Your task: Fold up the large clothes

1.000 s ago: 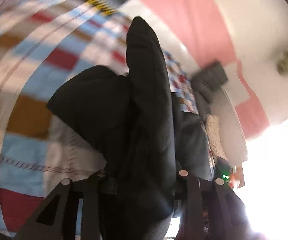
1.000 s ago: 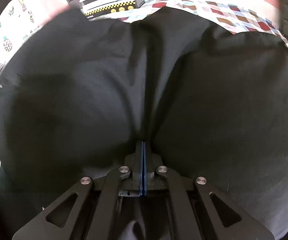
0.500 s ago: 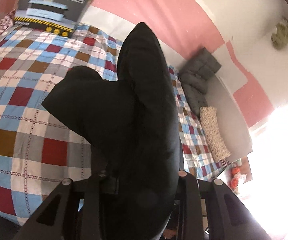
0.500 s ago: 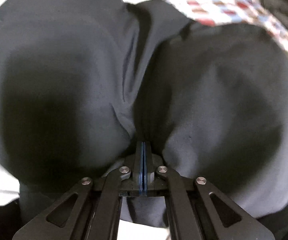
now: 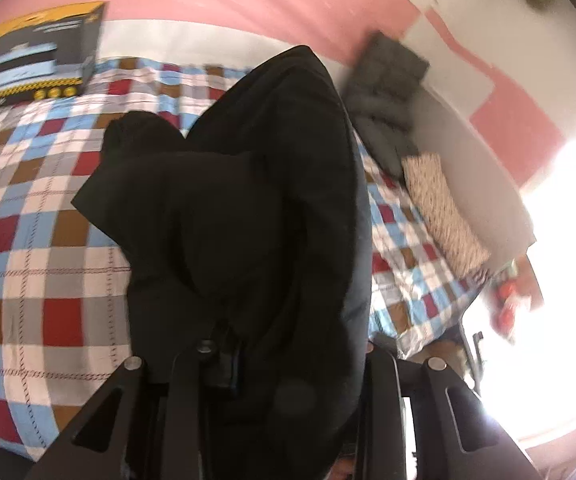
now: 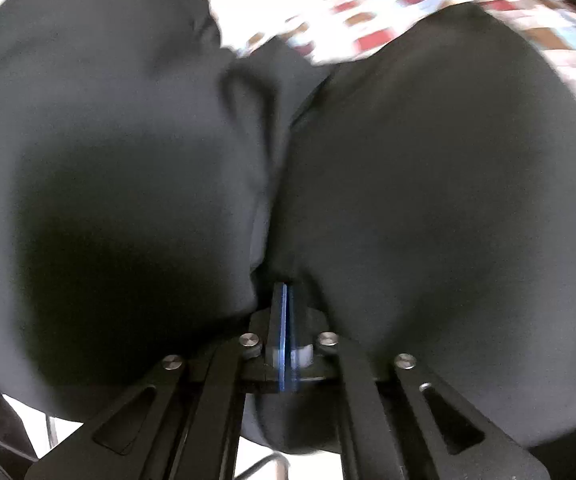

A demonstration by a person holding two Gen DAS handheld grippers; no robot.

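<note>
A large black garment (image 5: 247, 208) hangs bunched over my left gripper (image 5: 288, 360), whose jaws are closed on a thick wad of the cloth; the fingertips are buried in it. Below it lies the checked bedspread (image 5: 39, 240). In the right wrist view the same black garment (image 6: 428, 200) fills nearly the whole picture, billowing to both sides of my right gripper (image 6: 284, 292). Its blue-edged pads (image 6: 277, 312) are pressed tight together with a fold of the cloth pinched at their tips.
A yellow and black cardboard box (image 5: 35, 60) stands at the far left of the bed against the pink wall (image 5: 247, 4). A grey quilted cushion (image 5: 384, 92) and a patterned pillow (image 5: 440, 212) lie along the bed's right side. Bright window glare fills the right.
My left gripper has lifted the garment well above the bed, so more of the bedspread, box and wall shows. The right gripper has rolled and the cloth now covers almost its whole view.
</note>
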